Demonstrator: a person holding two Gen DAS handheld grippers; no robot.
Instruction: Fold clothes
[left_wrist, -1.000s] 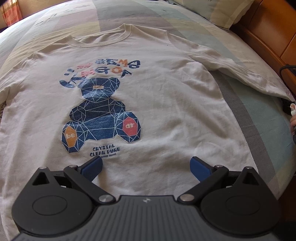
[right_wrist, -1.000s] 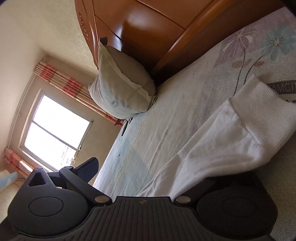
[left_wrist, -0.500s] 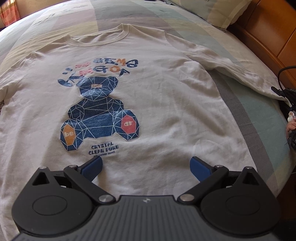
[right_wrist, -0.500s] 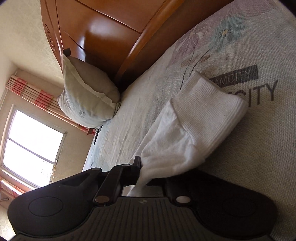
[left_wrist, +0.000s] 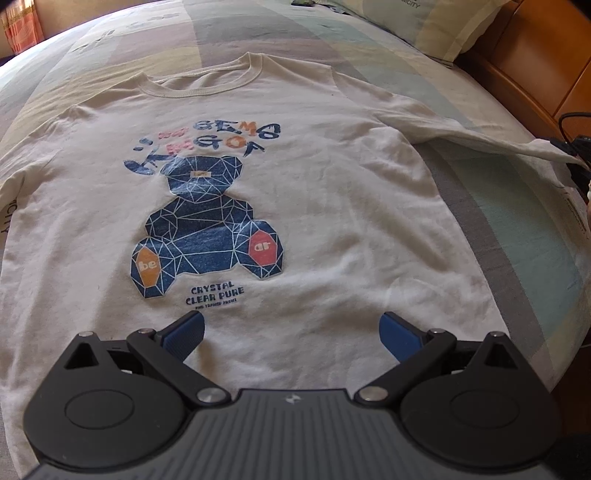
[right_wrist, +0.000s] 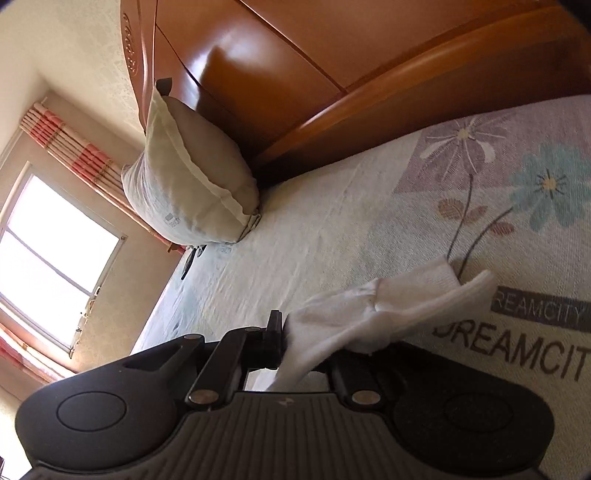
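A white long-sleeved shirt (left_wrist: 332, 192) with a blue bear print lies flat, front up, on the bed. My left gripper (left_wrist: 291, 330) hovers open over its lower hem, blue pads wide apart, nothing between them. The shirt's right sleeve (left_wrist: 480, 138) stretches taut toward the bed's right edge, where the right gripper (left_wrist: 574, 157) shows only as a dark shape. In the right wrist view my right gripper (right_wrist: 291, 343) is shut on the sleeve (right_wrist: 373, 314) just behind its ribbed cuff (right_wrist: 443, 284), and the cuff is raised off the bedspread.
A patterned bedspread (right_wrist: 332, 221) covers the bed. A pillow (right_wrist: 184, 188) leans on the wooden headboard (right_wrist: 295, 74); the same pillow (left_wrist: 424, 22) sits at the top right. A wooden bed frame (left_wrist: 535, 74) runs along the right edge. A bright window (right_wrist: 48, 258) is behind.
My right gripper closed on the sleeve near its cuff, then lifted and pulled it, so the sleeve now stretches taut. The left gripper stayed put.
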